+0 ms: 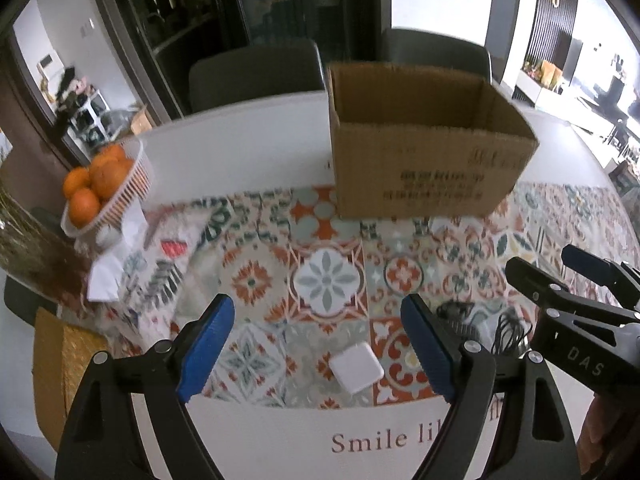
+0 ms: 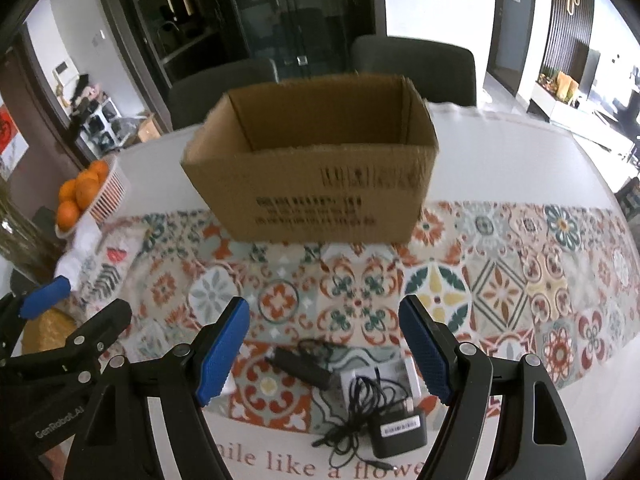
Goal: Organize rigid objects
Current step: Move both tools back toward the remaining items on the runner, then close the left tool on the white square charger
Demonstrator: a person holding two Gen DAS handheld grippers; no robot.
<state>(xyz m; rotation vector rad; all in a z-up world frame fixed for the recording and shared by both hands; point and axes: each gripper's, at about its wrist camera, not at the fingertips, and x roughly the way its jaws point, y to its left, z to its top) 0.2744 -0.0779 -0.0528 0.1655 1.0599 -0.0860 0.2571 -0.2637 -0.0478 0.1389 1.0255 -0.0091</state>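
An open cardboard box stands on the patterned tablecloth, also in the right wrist view; what I see of its inside is bare. My left gripper is open, with a small white square adapter on the cloth between its fingers. My right gripper is open above a black power adapter with tangled cable, a black stick-shaped device and a small white box. The right gripper also shows at the right of the left wrist view.
A white basket of oranges sits at the table's left edge, with white paper items beside it. Two dark chairs stand behind the table. A yellow-brown mat lies at the near left.
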